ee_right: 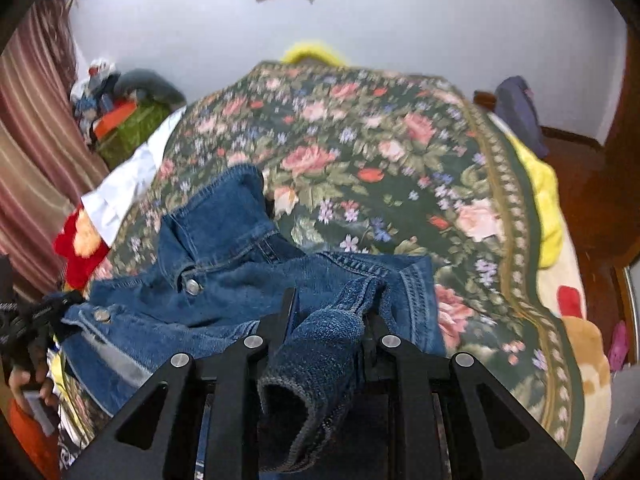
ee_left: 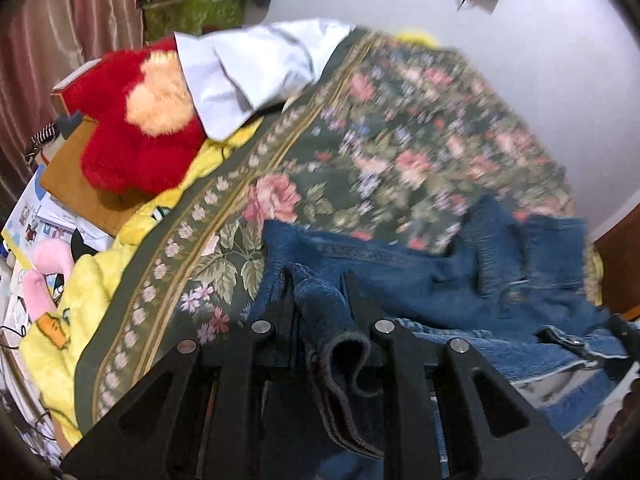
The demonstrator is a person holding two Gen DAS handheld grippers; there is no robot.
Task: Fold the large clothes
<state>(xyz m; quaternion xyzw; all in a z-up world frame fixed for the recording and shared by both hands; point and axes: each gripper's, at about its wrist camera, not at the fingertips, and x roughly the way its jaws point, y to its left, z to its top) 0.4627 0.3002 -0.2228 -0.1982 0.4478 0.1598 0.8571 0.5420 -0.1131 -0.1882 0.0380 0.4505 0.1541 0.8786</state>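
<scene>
Two black grippers share one garment. From the left wrist, the left gripper (ee_left: pixel 320 300) is clamped on a fold of the blue denim jacket (ee_left: pixel 432 280), whose body trails rightward over the floral green bedspread (ee_left: pixel 360 140). From the right wrist, the right gripper (ee_right: pixel 332 312) pinches another fold; the jacket stretches leftward, so its long axis runs between both hands.

Right gripper (ee_right: pixel 330 304) fingers (ee_right: pixel 286 312) pinch denim jacket (ee_right: pixel 224 256) over floral blanket (ee_right: pixel 400 168).
</scene>
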